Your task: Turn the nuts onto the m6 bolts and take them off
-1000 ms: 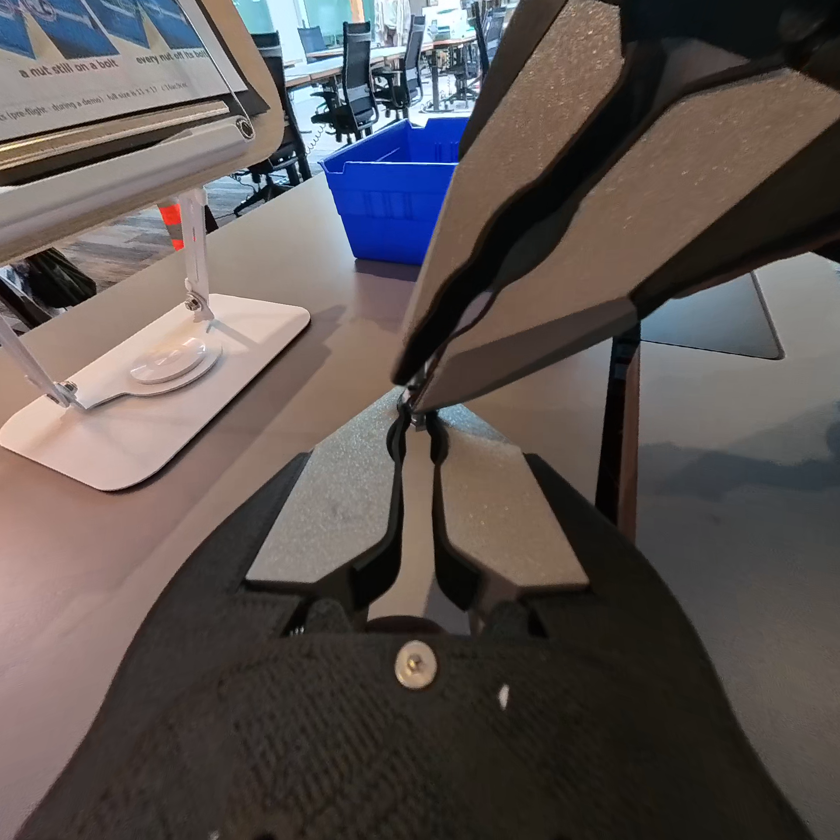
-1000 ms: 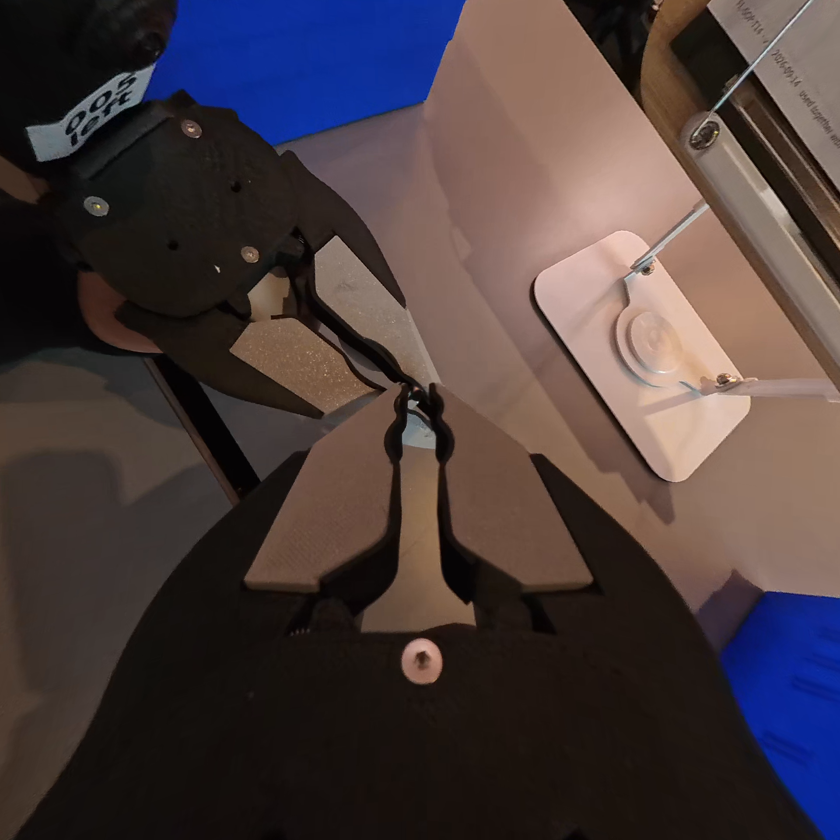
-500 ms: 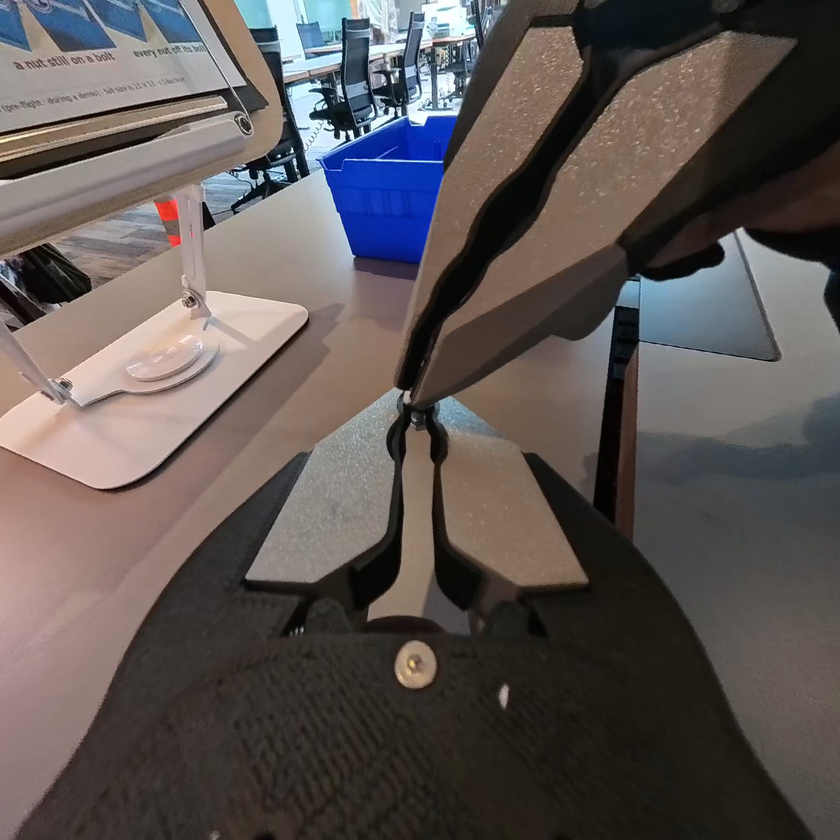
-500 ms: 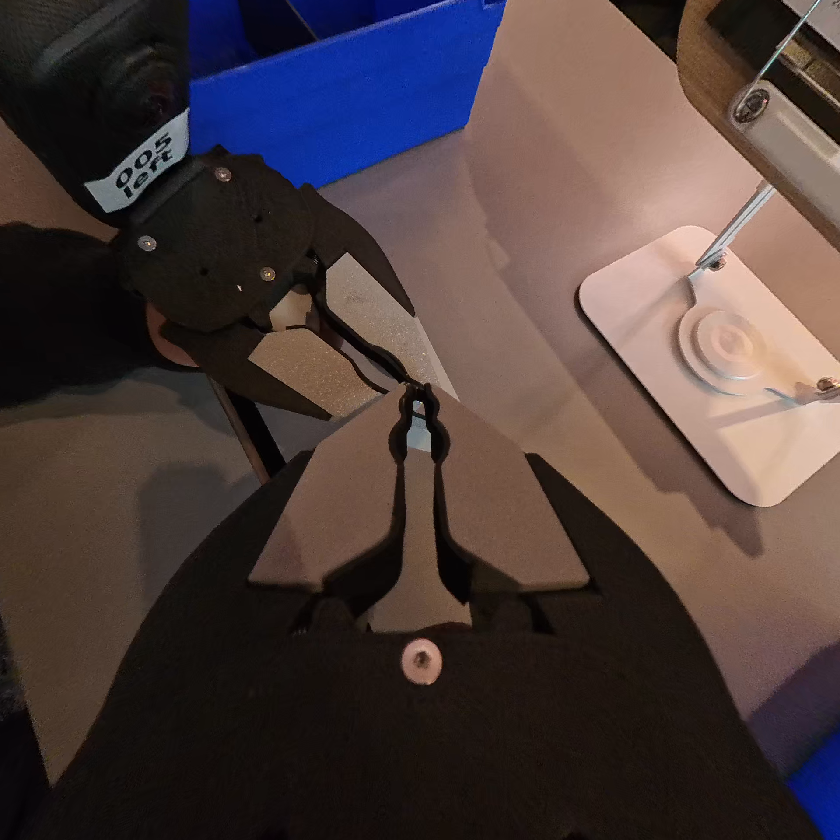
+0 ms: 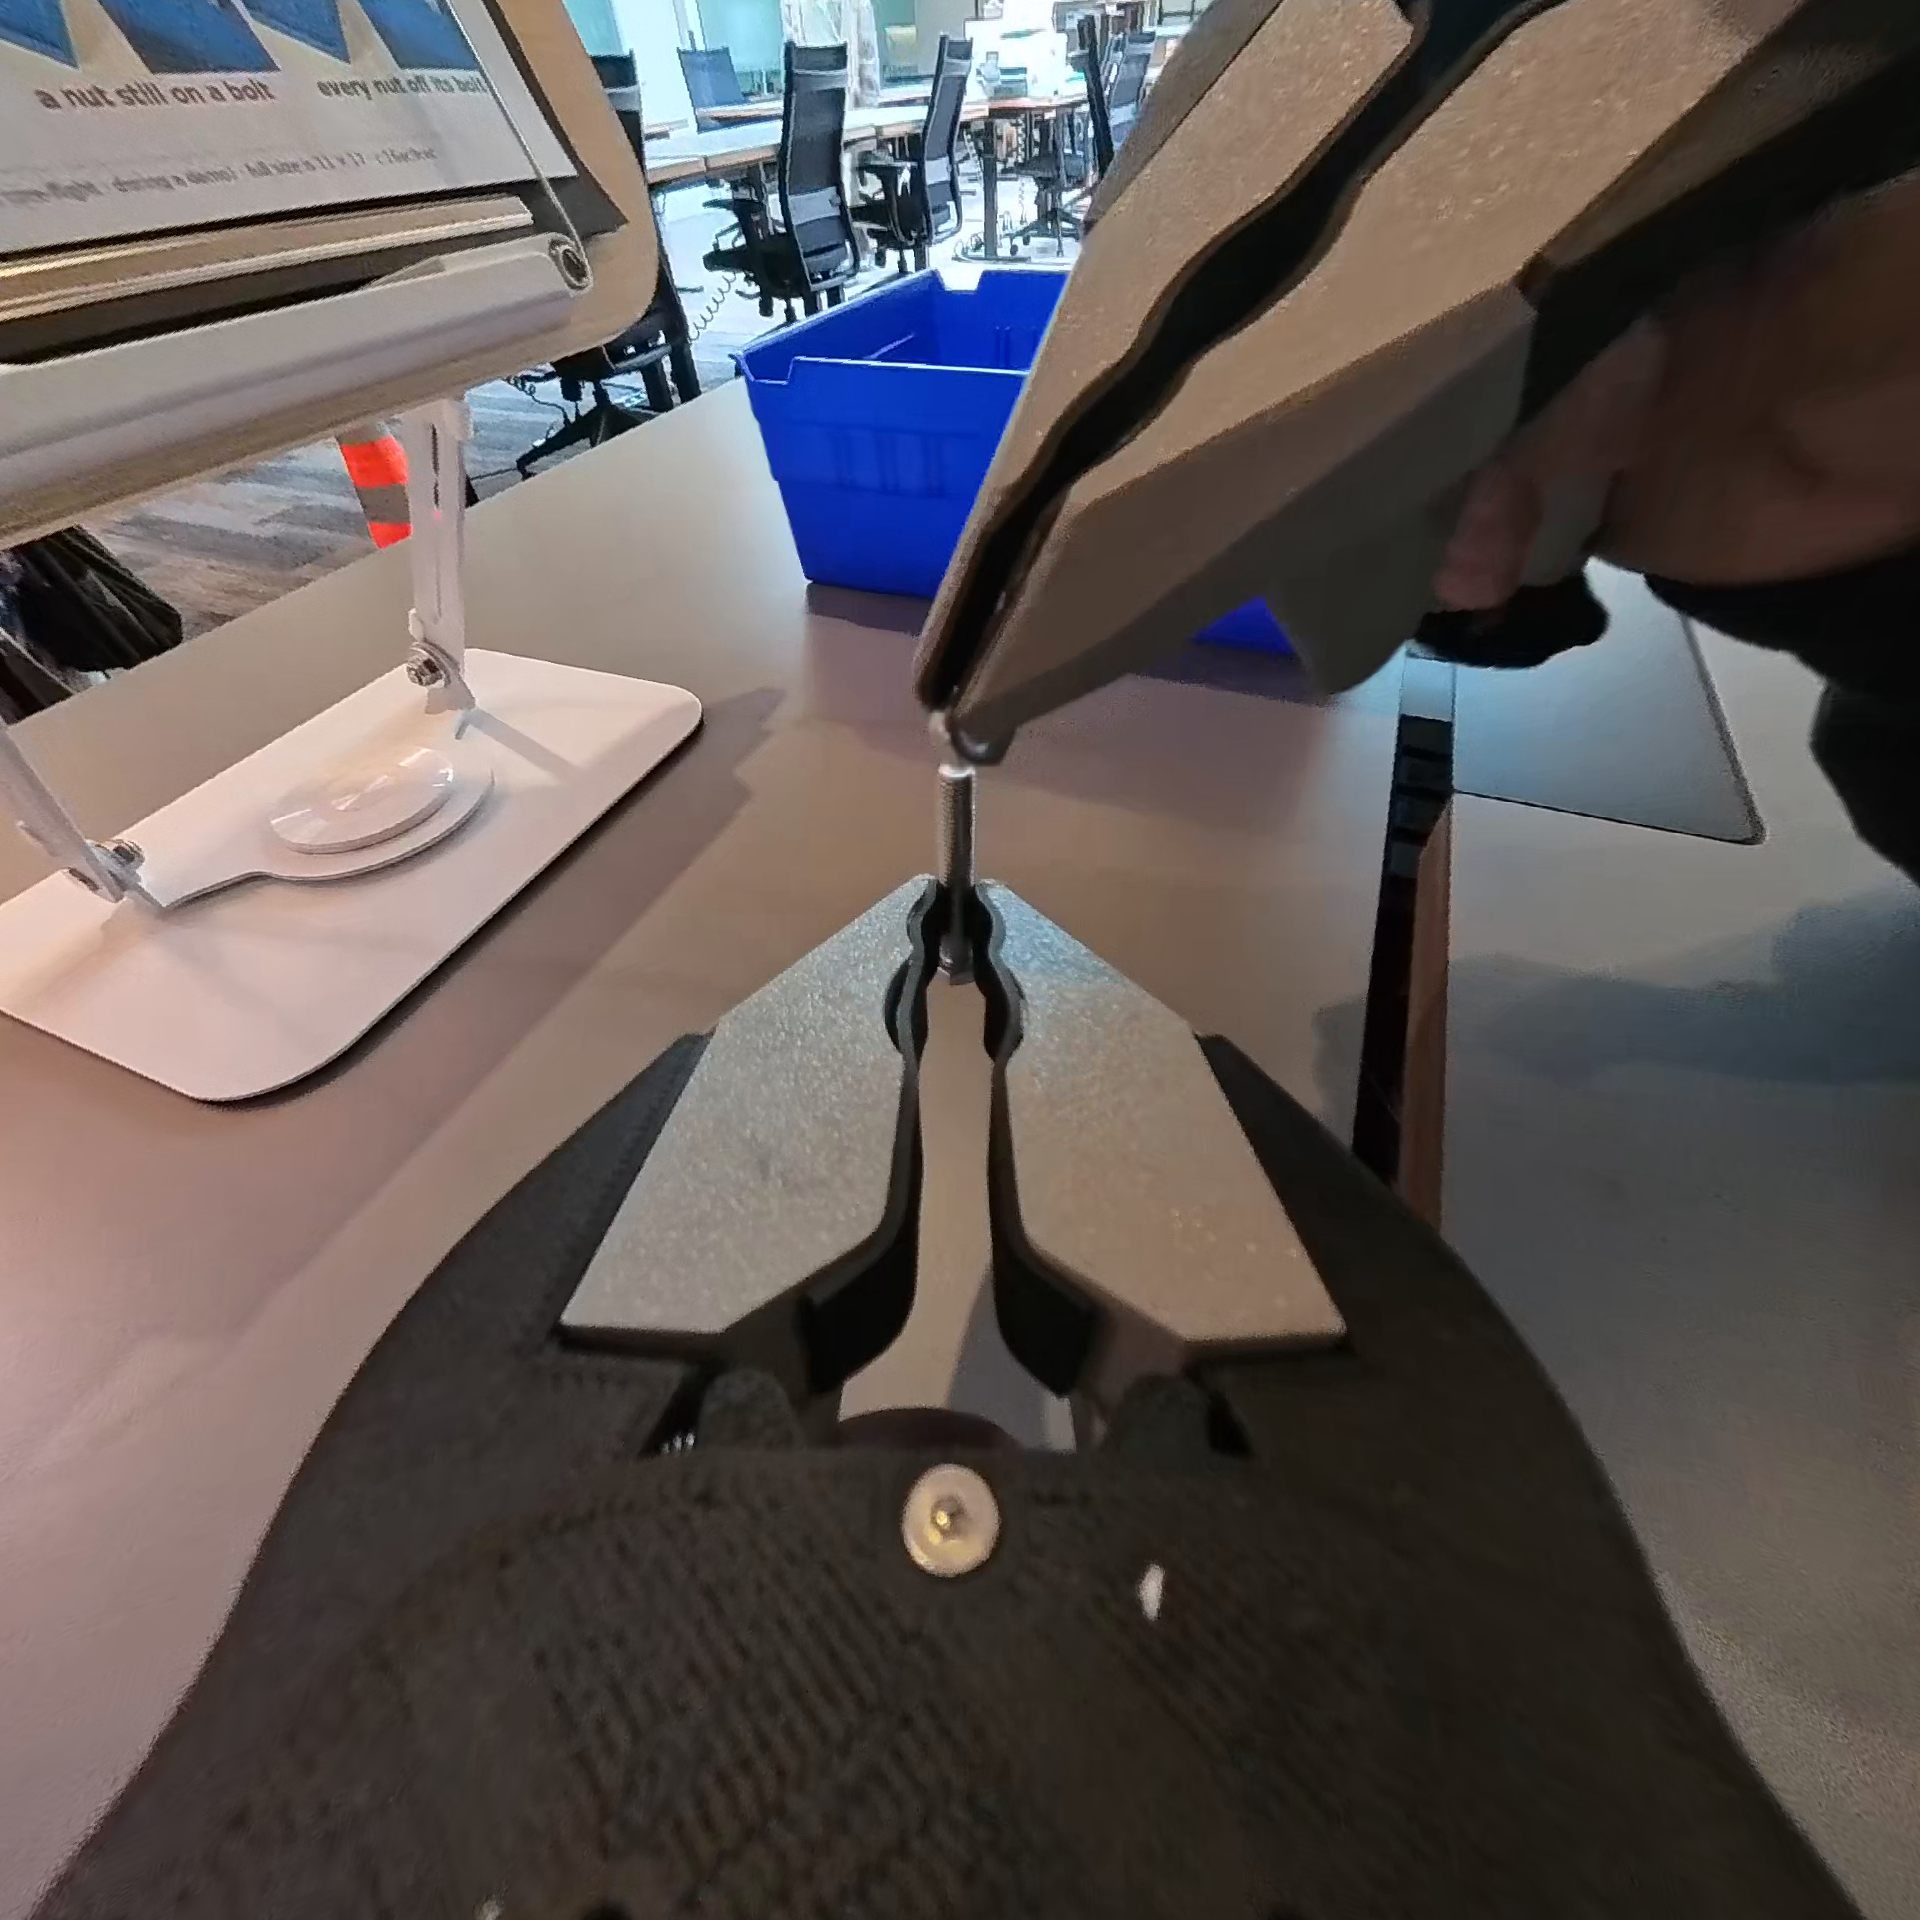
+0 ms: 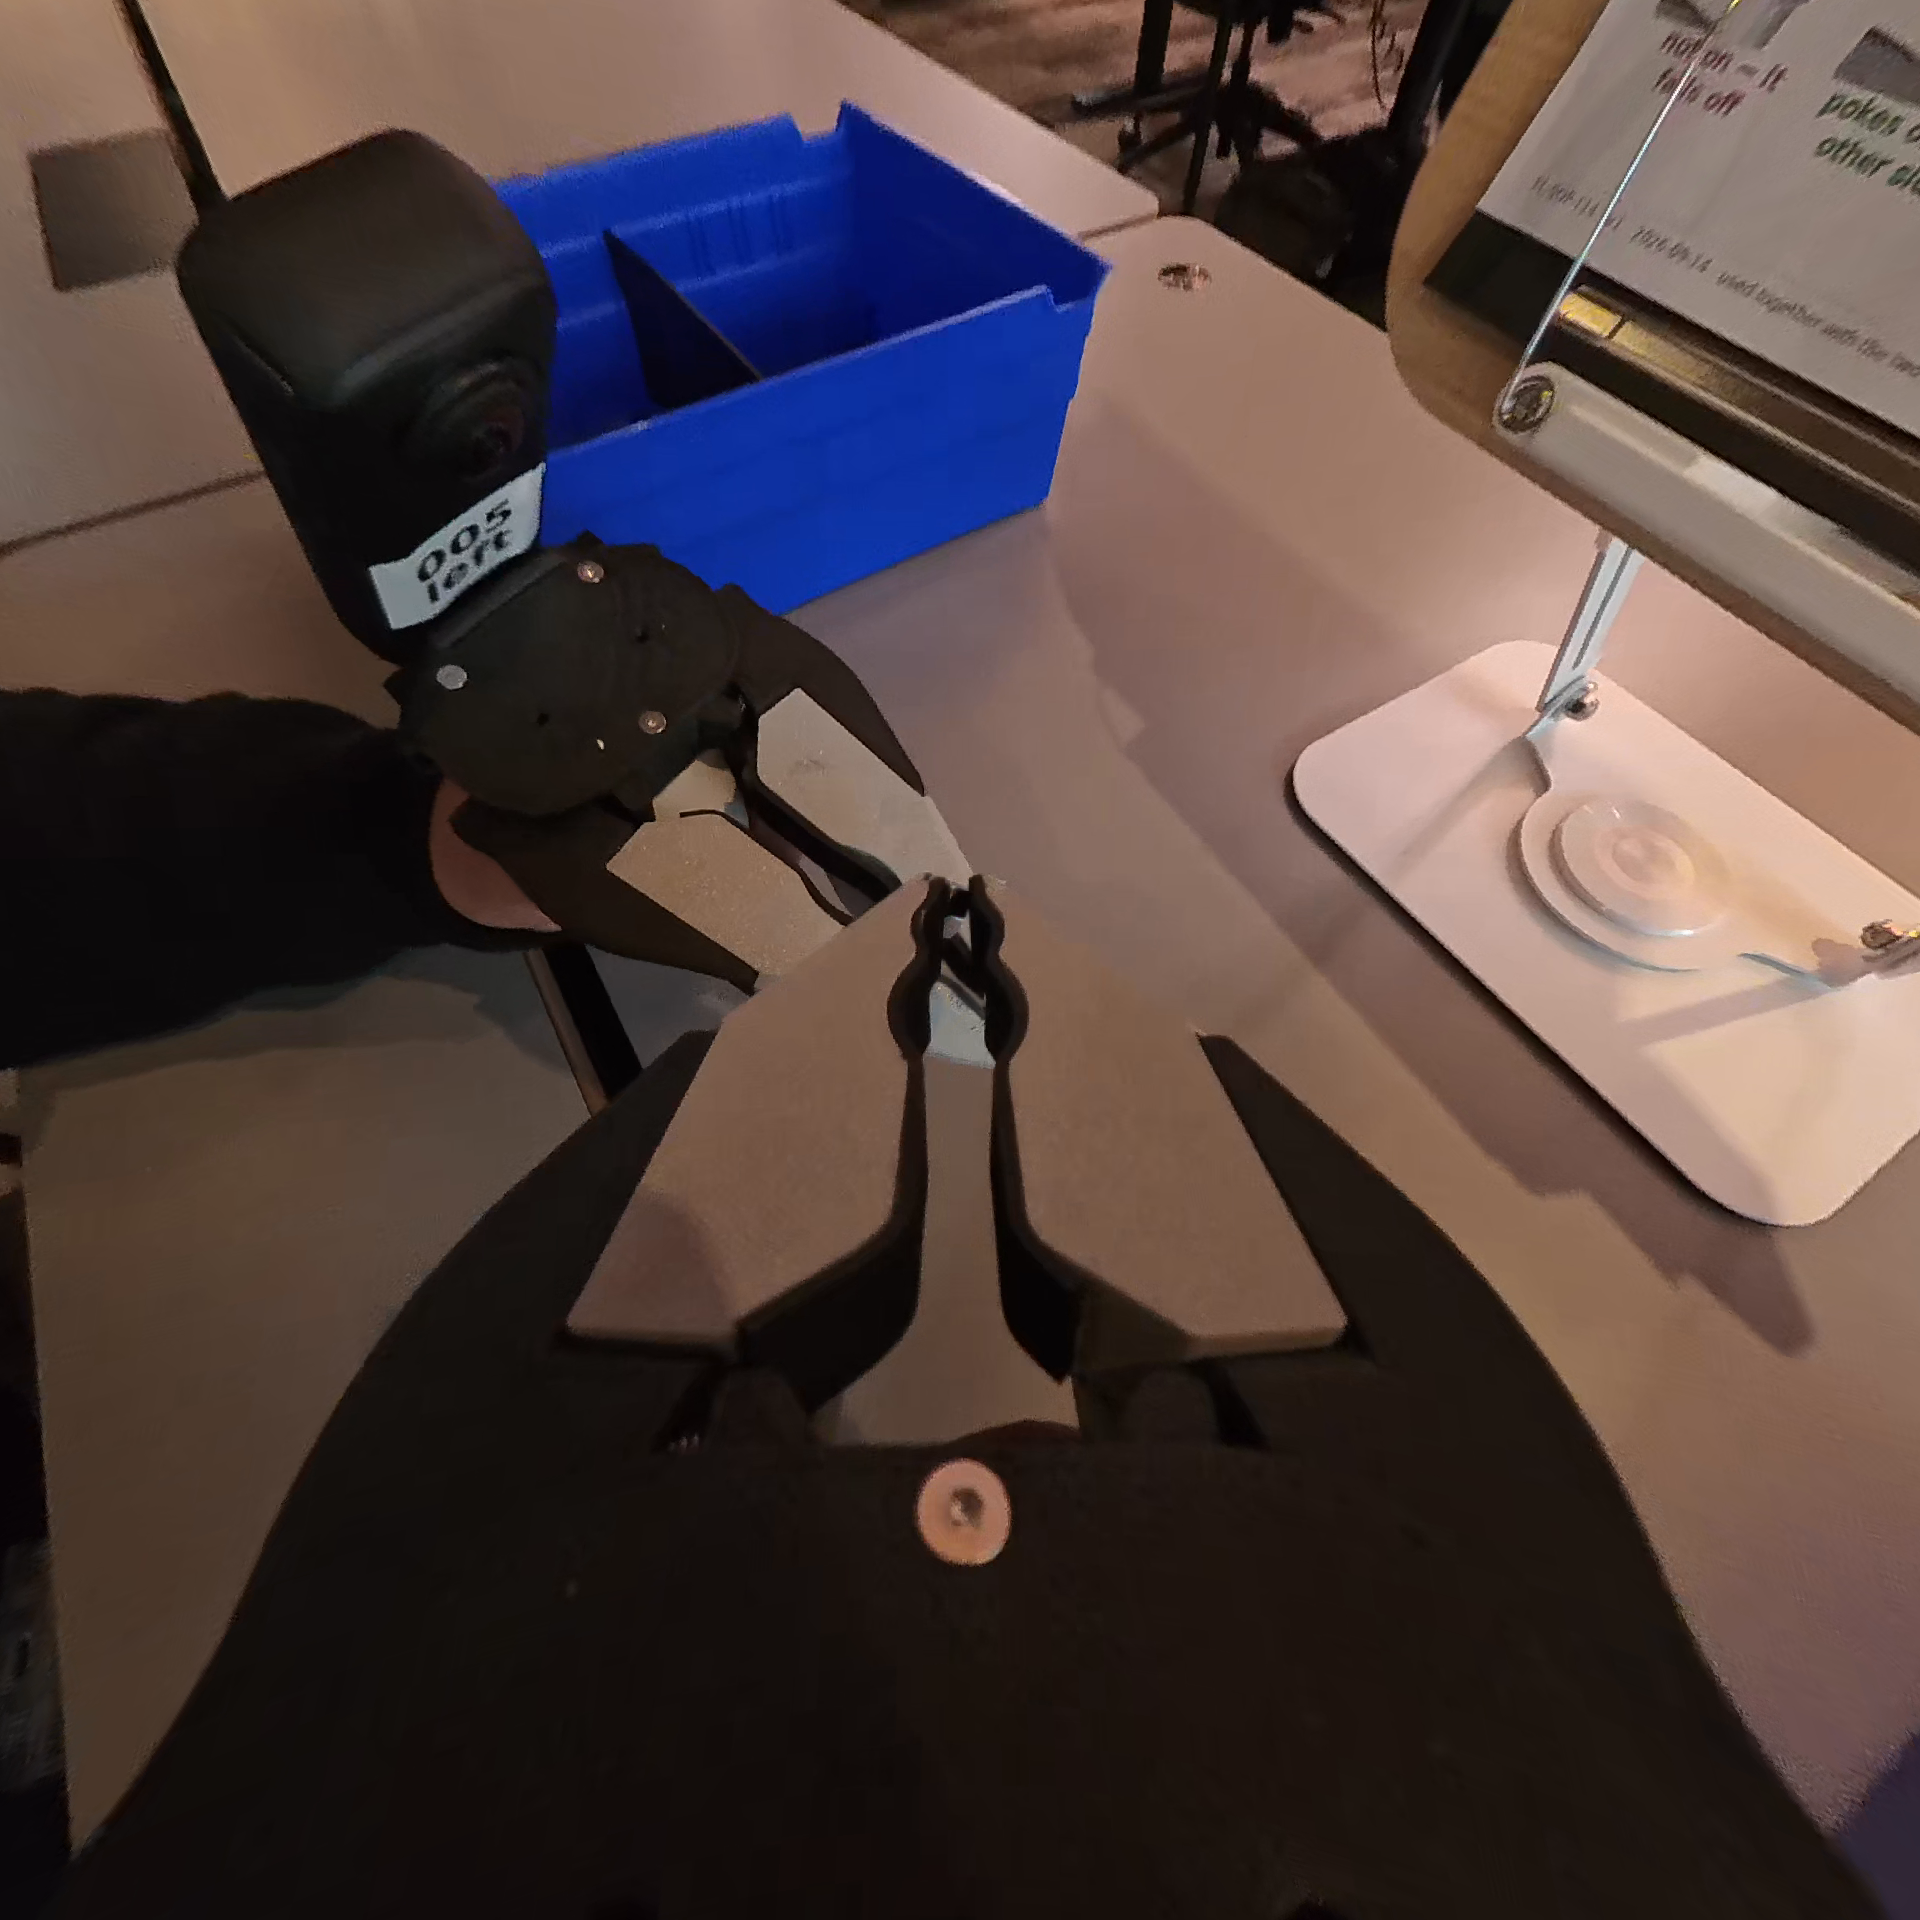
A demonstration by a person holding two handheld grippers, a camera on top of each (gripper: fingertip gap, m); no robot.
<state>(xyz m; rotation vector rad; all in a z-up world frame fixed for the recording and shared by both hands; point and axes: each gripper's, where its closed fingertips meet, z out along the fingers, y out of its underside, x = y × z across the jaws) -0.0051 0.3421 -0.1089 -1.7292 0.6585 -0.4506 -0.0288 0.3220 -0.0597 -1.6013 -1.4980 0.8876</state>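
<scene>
In the left wrist view my left gripper is shut on the head end of a silver bolt, whose threaded shaft sticks out forward. My right gripper comes in from the upper right. It is shut on a small silver nut just off the bolt's tip, with a thin gap between them. In the right wrist view my right gripper is shut, and the nut is too dark to make out. The left gripper's fingers reach in from the left, their tips hidden behind my right fingers.
A blue divided bin stands at the back of the grey table. A white stand base carries a tilted printed sheet. A dark seam splits the tabletops. Hands hold both grippers. About 5 cm separates my left fingertips from my right.
My right gripper has drawn back from the left fingertips along the bolt, taking the nut with it. The bare threaded shaft now shows between the two grippers. The right view has swung round.
</scene>
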